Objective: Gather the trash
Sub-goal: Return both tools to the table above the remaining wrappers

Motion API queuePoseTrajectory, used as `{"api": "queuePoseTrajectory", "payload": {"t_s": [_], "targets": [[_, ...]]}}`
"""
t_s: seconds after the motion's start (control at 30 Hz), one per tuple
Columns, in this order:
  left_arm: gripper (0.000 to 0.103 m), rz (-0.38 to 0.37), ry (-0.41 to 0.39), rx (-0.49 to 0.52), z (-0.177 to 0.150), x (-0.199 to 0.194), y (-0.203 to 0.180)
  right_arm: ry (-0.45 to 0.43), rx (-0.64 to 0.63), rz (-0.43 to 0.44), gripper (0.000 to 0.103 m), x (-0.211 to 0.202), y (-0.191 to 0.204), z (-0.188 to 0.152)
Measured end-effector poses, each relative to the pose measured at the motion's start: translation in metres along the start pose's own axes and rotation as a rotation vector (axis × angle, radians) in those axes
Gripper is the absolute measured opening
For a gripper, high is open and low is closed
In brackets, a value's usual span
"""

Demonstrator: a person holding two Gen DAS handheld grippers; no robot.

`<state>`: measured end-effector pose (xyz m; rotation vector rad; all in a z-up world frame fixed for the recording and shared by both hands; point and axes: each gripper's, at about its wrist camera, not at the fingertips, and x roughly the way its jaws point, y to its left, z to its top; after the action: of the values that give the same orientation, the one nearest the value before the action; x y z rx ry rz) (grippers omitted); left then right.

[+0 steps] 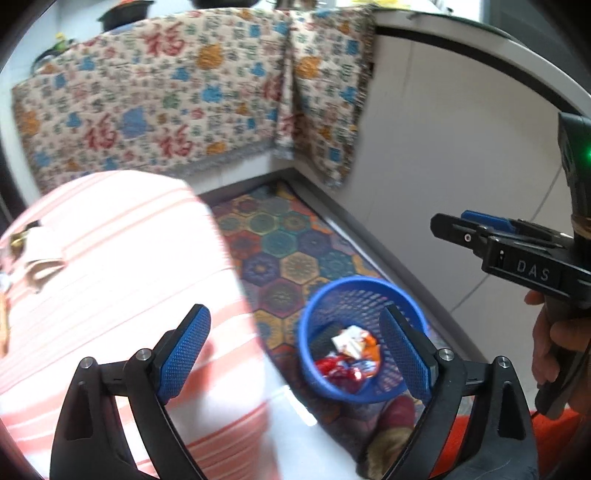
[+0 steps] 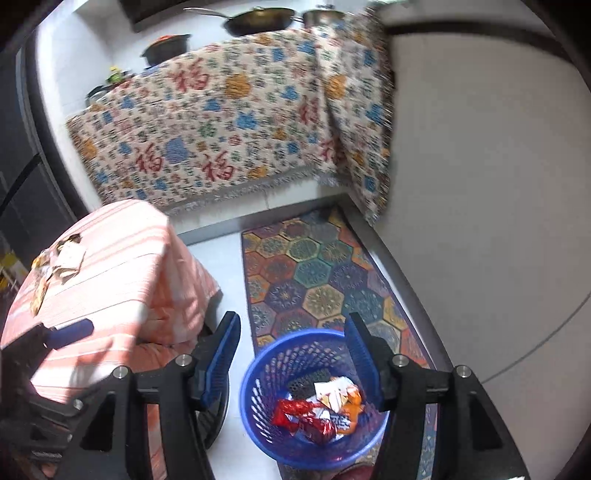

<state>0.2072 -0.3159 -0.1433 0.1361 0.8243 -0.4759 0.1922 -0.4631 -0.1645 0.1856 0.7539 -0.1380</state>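
Note:
A blue mesh basket (image 1: 364, 284) (image 2: 295, 336) stands on the floor rug, holding red, white and orange wrappers (image 1: 351, 354) (image 2: 321, 410). My left gripper (image 1: 294, 310) is open with nothing between its blue pads, hovering over the table's edge and the basket. My right gripper (image 2: 292, 317) is open and empty too, above the basket's far rim; in the left wrist view the right gripper (image 1: 443, 225) shows side-on at the right, held by a hand (image 1: 554, 332). Crumpled paper scraps (image 1: 37, 254) (image 2: 62, 258) lie at the left on the pink striped table (image 1: 110, 229) (image 2: 122, 251).
A hexagon-patterned rug (image 1: 280, 243) (image 2: 317, 266) runs along a white cabinet wall (image 1: 443, 140) (image 2: 480, 184). Behind it hangs a patterned cloth (image 1: 166, 103) (image 2: 229, 129) over a counter, with pans (image 2: 258, 18) on top. A slippered foot (image 1: 395, 417) is beside the basket.

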Motion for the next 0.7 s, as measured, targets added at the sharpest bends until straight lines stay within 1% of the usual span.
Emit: {"api": "queuePoseTrajectory", "payload": {"t_s": [0.2, 0.3, 0.53, 0.67, 0.7], "targets": [[0.093, 0.05, -0.011, -0.035, -0.005, -0.02, 0.04, -0.032, -0.058, 0.06, 0.06, -0.003, 0.048, 0.008], [0.094, 0.085, -0.006, -0.07, -0.014, -0.027, 0.067, -0.034, -0.095, 0.09, 0.061, 0.0, 0.076, 0.012], [0.094, 0.228, 0.087, -0.157, -0.064, -0.031, 0.158, 0.013, -0.257, 0.186, 0.062, 0.013, 0.164, 0.006], [0.095, 0.291, 0.114, -0.21, -0.09, -0.04, 0.203, 0.065, -0.355, 0.236, 0.064, 0.024, 0.218, -0.006], [0.097, 0.29, 0.106, -0.228, -0.094, -0.043, 0.212, 0.08, -0.378, 0.244, 0.064, 0.027, 0.232, -0.011]]}}
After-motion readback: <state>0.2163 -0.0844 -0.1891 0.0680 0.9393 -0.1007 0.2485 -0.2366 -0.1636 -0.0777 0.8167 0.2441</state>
